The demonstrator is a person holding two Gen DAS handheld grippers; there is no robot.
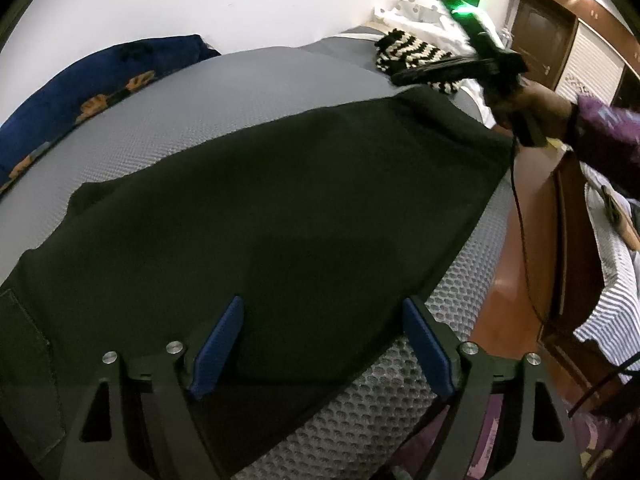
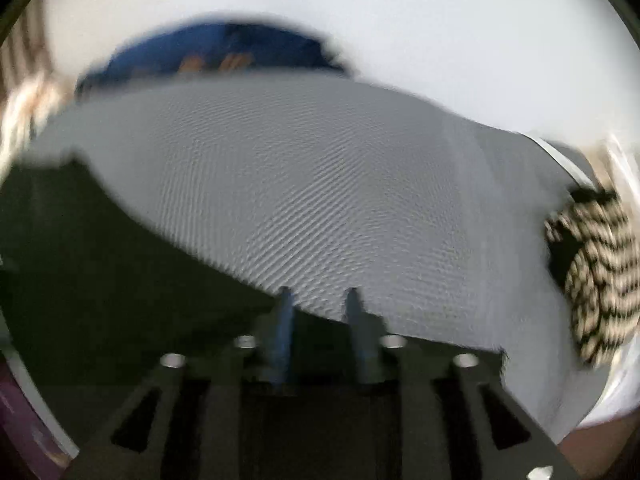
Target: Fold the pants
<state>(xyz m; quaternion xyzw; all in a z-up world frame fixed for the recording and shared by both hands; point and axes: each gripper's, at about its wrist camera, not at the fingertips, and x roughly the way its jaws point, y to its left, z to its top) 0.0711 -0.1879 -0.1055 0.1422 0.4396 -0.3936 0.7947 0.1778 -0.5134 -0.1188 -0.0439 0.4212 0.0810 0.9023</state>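
Dark green-black pants [image 1: 280,208] lie spread flat along the near edge of a grey mesh mattress [image 1: 192,96]. My left gripper [image 1: 324,316] is open, its blue pads over the pants' near end, nothing between them. My right gripper [image 1: 404,76] hovers at the far end of the pants, held by a hand. In the blurred right wrist view the right gripper [image 2: 318,296] has its fingers partly apart and empty above the edge of the pants [image 2: 100,280] and the mattress [image 2: 320,184].
A black-and-white striped knit [image 1: 412,56] and white bedding [image 1: 424,12] lie at the mattress's far end. A blue patterned cloth [image 1: 80,88] lines the wall side. A wooden floor [image 1: 508,312] and a wooden cabinet [image 1: 568,216] are to the right.
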